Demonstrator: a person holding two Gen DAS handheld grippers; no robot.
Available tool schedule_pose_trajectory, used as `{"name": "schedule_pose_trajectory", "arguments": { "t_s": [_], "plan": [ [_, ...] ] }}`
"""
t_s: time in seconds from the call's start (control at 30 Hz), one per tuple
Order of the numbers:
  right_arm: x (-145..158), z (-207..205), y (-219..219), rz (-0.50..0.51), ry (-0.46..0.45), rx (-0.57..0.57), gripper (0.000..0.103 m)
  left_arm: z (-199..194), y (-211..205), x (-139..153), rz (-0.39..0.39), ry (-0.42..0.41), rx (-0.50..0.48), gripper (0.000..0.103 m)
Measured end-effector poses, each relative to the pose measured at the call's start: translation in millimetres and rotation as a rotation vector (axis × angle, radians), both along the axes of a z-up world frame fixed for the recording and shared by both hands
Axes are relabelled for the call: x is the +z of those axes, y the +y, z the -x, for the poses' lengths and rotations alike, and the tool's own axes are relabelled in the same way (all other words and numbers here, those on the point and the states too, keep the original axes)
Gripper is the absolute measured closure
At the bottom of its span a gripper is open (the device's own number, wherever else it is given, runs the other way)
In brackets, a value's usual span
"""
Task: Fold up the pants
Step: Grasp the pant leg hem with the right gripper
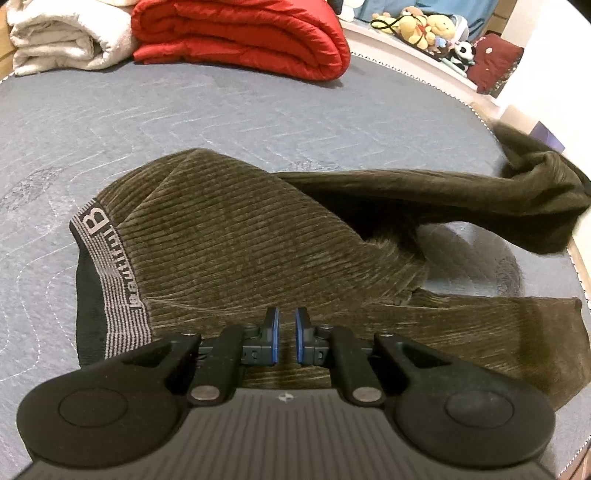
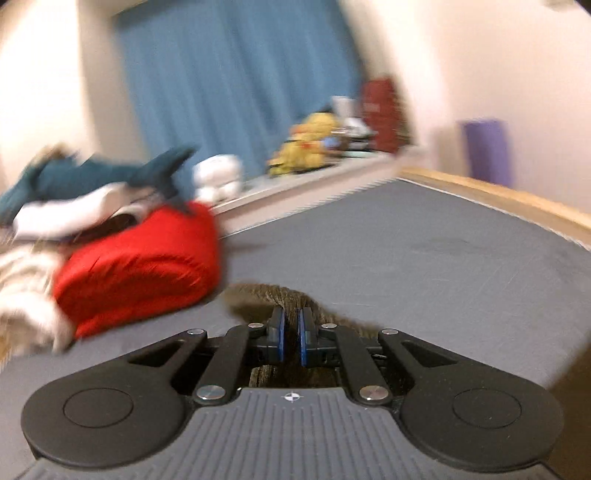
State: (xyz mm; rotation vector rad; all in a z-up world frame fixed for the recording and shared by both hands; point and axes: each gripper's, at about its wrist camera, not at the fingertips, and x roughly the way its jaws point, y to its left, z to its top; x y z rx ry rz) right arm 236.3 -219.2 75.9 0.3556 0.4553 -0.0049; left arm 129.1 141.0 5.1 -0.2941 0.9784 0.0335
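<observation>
Brown corduroy pants (image 1: 229, 229) lie on the grey mattress (image 1: 184, 110), with the black and grey lettered waistband (image 1: 99, 258) at the left. My left gripper (image 1: 287, 325) points down at their near edge, jaws shut to a narrow slit with brown cloth in it. One pant leg (image 1: 443, 192) hangs lifted off the bed toward the right edge. The other leg (image 1: 498, 339) lies flat at the right. In the blurred right wrist view, my right gripper (image 2: 290, 325) is shut on a bunch of the brown cloth (image 2: 266, 295) raised above the mattress.
A folded red quilt (image 1: 240, 33) and a white blanket (image 1: 62, 37) sit at the far side of the bed. Plush toys (image 1: 424, 26) line a ledge behind. A shark plush (image 2: 103, 177) lies on the quilt. A wooden bed edge (image 2: 498, 199) runs along the right.
</observation>
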Motion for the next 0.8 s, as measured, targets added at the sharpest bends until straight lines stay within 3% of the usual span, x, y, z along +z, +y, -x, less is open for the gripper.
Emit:
{"name": "schedule_pose_trajectory", "arguments": {
  "t_s": [0.1, 0.3, 0.43, 0.63, 0.7, 0.8],
  "plan": [
    [8, 30, -17, 0.014, 0.006, -0.092, 0.096, 0, -3, 0, 0.002, -0.002, 0.001, 0.093],
    [1, 50, -44, 0.053, -0.005, -0.14, 0.096, -3, -3, -7, -0.01, 0.013, 0.015, 0.093],
    [-6, 40, -61, 0.022, -0.004, -0.179, 0.096, -4, -4, -9, -0.014, 0.015, 0.012, 0.093],
    [-25, 2, -77, 0.075, -0.105, -0.252, 0.095, -12, -8, -12, -0.012, 0.016, 0.001, 0.093],
    [-53, -25, -90, 0.08, 0.001, -0.281, 0.088, -14, -10, -14, -0.017, 0.021, -0.014, 0.093],
    [-96, -44, -117, -0.03, 0.171, -0.264, 0.087, -15, -11, -16, -0.016, 0.023, -0.027, 0.089]
  ]
}}
